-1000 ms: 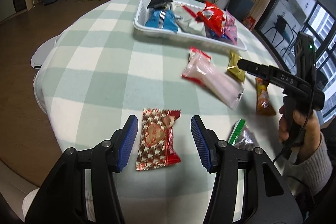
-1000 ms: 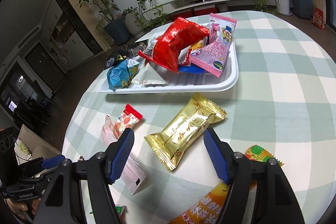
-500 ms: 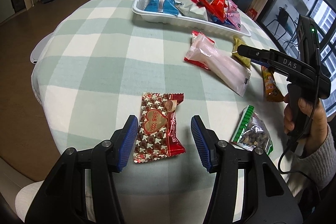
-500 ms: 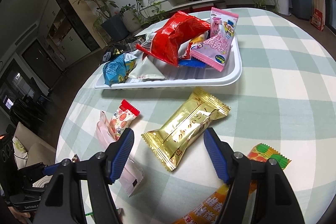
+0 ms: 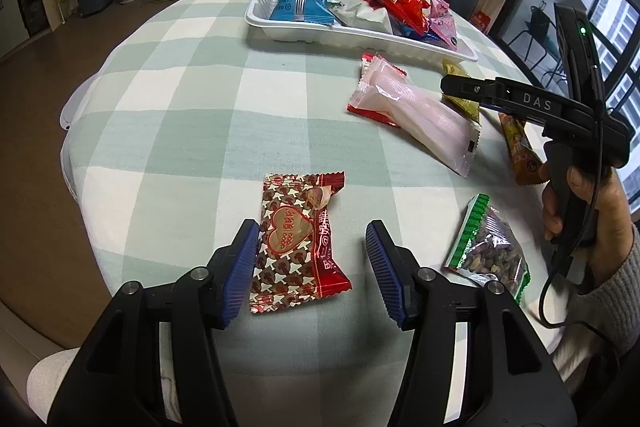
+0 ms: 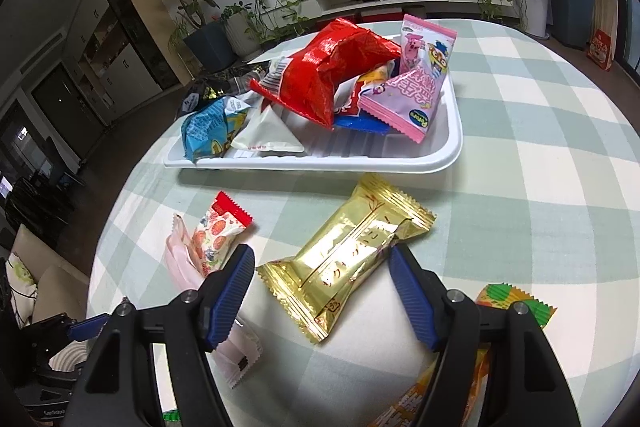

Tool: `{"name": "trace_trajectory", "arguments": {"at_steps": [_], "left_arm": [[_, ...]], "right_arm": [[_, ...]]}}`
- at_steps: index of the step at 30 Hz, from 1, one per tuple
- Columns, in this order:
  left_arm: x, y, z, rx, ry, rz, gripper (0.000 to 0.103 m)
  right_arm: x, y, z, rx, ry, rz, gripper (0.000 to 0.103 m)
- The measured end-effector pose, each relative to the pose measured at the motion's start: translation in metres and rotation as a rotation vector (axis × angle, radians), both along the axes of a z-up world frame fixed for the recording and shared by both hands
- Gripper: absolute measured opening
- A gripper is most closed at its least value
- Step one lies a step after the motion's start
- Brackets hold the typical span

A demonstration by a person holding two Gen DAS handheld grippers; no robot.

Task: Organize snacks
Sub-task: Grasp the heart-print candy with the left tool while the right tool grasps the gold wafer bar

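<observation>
Snacks lie loose on your checked worktop (image 5: pixel 192 115), and both tools are lined up for a pick. Your left tool (image 5: pixel 310 267) stands spread wide with the red heart-print packet (image 5: pixel 298 239) lying flat between its pads, nothing gripped; the left pad sits right at the packet's edge, the other well off, so the packet is off-centre in the gap. Your right tool (image 6: pixel 322 293) is likewise spread and empty, straddling the gold packet (image 6: pixel 348 263), which lies diagonally, so closing would likely catch it across its narrow middle.

The white tray (image 6: pixel 454 143) beyond the gold packet already holds a heap of bags, the red bag (image 6: pixel 324 71) and pink packet (image 6: pixel 408 83) piled high at the near end; its left end looks barer.

Around you lie the pale pink pouch (image 5: pixel 416 115), a small strawberry-print packet (image 6: pixel 218 233), an orange packet (image 5: pixel 520 151) and a green-edged bag (image 5: pixel 488 251). The pouch and strawberry packet lie close to your right tool's left pad.
</observation>
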State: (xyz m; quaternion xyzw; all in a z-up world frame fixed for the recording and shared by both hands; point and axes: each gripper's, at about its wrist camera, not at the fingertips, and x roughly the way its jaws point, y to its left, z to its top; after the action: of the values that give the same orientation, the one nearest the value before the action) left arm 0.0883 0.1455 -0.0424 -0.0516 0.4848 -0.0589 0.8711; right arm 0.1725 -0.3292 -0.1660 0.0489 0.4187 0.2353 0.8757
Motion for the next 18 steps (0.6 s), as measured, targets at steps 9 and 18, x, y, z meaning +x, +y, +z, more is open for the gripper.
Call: {"name": "trace_trajectory", "arguments": {"at_steps": [9,18], "left_arm": [[-0.0024,-0.0036,-0.0021,0.032,-0.028,-0.012,0.05],[-0.0056,0.0026,-0.0018,0.04,-0.057,0.008,0.027]], "right_arm": [[0.0026,0.0021,-0.0004,-0.028,-0.005,-0.02,0.068],[0.0047,-0.0073,-0.0014,-0.008,0.015,0.002,0.035]]}}
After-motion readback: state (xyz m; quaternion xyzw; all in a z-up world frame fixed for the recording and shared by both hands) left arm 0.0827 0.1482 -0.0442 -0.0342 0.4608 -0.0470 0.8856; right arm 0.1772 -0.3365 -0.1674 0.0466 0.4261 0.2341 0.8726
